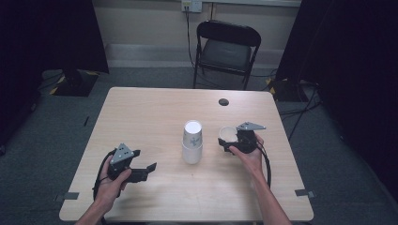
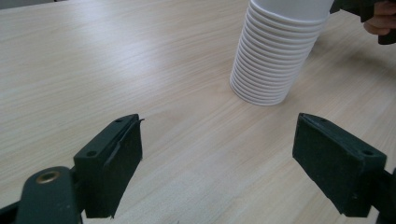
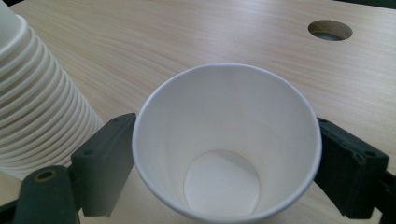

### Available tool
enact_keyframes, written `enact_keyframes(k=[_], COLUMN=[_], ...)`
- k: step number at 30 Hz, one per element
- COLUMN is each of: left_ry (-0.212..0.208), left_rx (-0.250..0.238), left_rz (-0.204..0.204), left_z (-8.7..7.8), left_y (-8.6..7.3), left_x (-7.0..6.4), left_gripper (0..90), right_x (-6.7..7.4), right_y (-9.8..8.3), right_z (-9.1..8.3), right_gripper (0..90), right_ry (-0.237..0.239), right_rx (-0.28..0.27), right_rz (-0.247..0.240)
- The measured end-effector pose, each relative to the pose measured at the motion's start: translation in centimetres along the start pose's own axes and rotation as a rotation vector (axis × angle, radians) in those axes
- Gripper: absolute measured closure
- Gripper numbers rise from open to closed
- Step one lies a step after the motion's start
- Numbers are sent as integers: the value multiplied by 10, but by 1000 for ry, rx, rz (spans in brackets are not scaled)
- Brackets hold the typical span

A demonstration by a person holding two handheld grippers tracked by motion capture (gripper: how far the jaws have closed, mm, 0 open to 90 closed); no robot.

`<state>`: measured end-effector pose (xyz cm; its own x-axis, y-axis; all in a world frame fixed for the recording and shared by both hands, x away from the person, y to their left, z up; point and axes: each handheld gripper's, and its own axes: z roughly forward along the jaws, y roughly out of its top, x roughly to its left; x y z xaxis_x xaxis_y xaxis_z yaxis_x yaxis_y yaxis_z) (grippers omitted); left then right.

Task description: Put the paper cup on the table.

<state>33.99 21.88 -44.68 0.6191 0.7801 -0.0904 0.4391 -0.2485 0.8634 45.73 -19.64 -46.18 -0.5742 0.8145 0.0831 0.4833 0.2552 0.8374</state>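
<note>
A stack of white paper cups point(image 1: 192, 140) stands upside down at the middle of the wooden table point(image 1: 150, 117); it rises at the upper right in the left gripper view point(image 2: 275, 56) and at the left edge in the right gripper view point(image 3: 32, 107). Just right of it, a single white cup point(image 1: 227, 133) sits mouth up between the jaws of my right gripper point(image 1: 229, 143). This cup point(image 3: 224, 140) looks round and unsqueezed, with a black pad close beside each wall of it. My left gripper point(image 1: 145, 161) rests left of the stack, its jaws point(image 2: 217, 158) wide apart and empty.
A round cable hole point(image 1: 224, 101) lies near the table's far edge, behind the single cup. A black folding chair point(image 1: 227, 47) stands beyond the table. Bare wood stretches along the left half and the front of the table.
</note>
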Motion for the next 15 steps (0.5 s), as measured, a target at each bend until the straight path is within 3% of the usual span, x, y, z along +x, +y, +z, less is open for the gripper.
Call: enact_keyframes(k=[7, 15], left_ry=[9, 26], left_rx=[-3, -4], left_rz=[-22, -33], left_z=[-1, -3], left_y=[0, -1], left_x=[3, 8], left_gripper=[158, 158], right_x=[1, 6], right_y=[2, 2], right_z=[-11, -37], right_gripper=[140, 140], right_ry=[-2, -9], right_rx=[13, -18], right_rz=[11, 18])
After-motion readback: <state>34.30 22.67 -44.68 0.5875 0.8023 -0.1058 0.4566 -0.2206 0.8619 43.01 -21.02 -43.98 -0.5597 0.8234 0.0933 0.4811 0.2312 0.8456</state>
